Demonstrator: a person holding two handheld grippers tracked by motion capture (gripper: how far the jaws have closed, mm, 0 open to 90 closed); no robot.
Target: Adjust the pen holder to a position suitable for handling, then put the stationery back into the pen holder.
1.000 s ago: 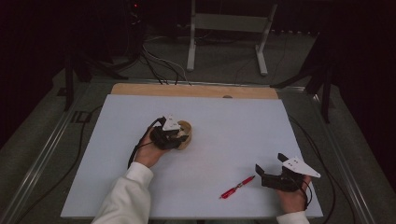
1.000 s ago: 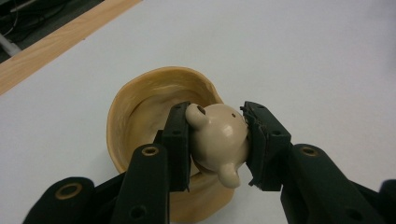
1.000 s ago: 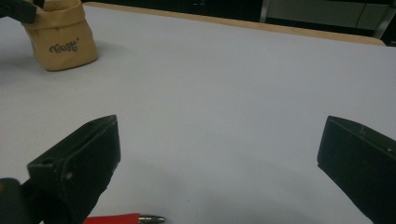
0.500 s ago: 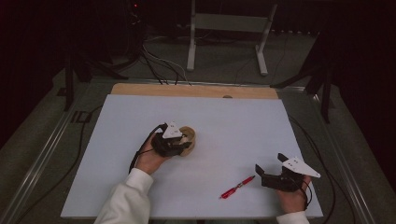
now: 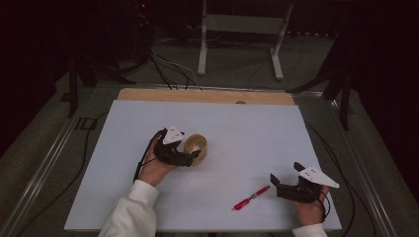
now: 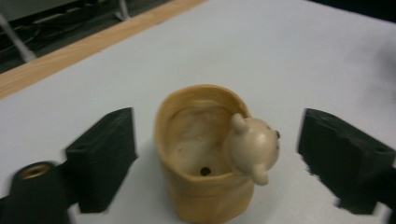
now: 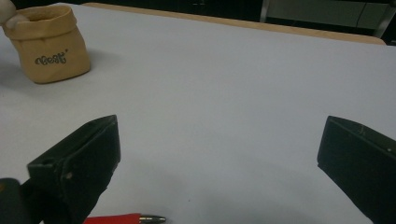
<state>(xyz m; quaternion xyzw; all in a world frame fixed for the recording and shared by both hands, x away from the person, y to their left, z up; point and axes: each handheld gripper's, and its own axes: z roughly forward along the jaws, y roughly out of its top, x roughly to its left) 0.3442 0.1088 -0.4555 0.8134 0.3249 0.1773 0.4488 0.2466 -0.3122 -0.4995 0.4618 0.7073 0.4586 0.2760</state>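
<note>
Left tool (image 6: pixel 215 154) – jaws just opened wide, straddling tan cup (image 6: pixel 205 158), pads clear of it. Cup upright mid-worktop (image 5: pixel 247 123), bear figure (image 6: pixel 252 144) on rim. Right tool (image 5: pixel 282 181) – jaws wide, empty, near red pen (image 5: pixel 251 197).

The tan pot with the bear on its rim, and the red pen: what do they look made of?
The tan pot: probably ceramic or resin moulded like a rolled-down sack, matte, with soft folds and printed lettering on its side. The bear head: same stuff but smoother, with a faint sheen. The red pen: likely glossy plastic with a metal tip; too small to be sure.
</note>
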